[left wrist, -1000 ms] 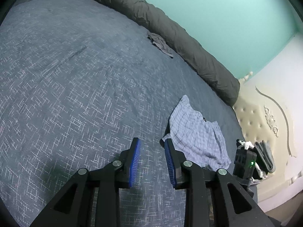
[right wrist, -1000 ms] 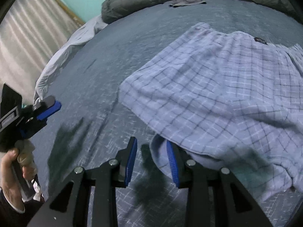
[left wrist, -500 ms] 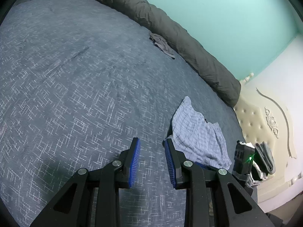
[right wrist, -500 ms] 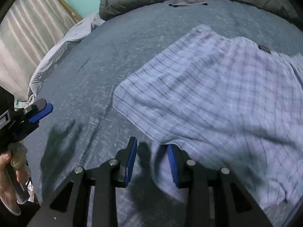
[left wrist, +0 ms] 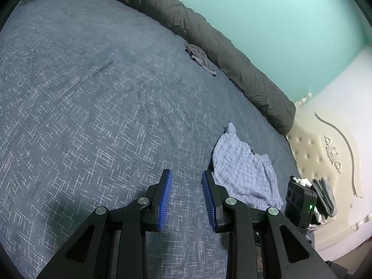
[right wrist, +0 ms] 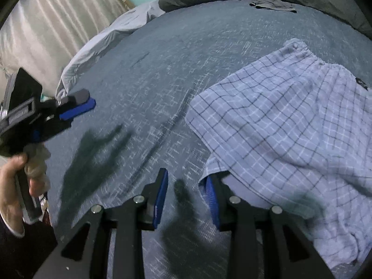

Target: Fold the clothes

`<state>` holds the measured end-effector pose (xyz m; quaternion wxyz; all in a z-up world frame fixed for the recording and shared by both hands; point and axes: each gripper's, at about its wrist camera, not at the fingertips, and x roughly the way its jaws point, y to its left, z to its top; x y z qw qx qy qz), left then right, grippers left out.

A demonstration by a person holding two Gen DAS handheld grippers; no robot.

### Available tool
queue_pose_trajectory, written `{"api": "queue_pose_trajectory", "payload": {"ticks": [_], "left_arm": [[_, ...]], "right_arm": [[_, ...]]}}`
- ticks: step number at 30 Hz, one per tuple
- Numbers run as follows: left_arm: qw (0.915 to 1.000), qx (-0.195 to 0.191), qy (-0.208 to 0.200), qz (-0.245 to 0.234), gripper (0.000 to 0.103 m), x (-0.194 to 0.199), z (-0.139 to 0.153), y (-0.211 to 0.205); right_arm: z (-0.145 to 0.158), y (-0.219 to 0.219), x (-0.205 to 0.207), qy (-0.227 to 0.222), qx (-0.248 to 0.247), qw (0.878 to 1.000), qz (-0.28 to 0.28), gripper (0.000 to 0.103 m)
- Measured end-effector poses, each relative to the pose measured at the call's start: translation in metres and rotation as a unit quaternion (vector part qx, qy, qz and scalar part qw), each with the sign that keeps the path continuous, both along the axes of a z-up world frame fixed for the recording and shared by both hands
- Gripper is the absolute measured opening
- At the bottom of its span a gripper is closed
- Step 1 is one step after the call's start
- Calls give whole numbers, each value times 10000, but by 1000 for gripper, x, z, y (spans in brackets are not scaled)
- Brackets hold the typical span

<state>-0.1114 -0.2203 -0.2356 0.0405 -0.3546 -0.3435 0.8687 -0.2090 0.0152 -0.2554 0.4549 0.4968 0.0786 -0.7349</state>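
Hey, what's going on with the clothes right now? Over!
Both hand-held grippers open, empty: left, right. Plaid shorts unfolded on bed, hem by right. Nothing blocking.

No text, label, brand or number can be read anywhere; the shorts' (right wrist: 290,125) small dark tag is illegible.

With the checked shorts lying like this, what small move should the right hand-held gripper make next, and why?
Probably slide the right hand-held gripper a little toward the checked shorts so the near hem comes between its pads, then close. Its jaws stand apart with only the bedcover between them, and the hem drapes over the outer side of one finger, so nothing is gripped yet.
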Motion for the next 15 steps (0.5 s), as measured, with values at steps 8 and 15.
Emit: {"api": "queue_pose_trajectory", "payload": {"ticks": [8,15], "left_arm": [[9995,-6,-117,-294,29,-9,-4,12],[9935,-45,-455,-1039,28,-42,-28,54]], "right_arm": [[11,30,-10,-192,-203,9981,-555,34],[3,61,-13,-414,-460,9919,-1107,34]]}}
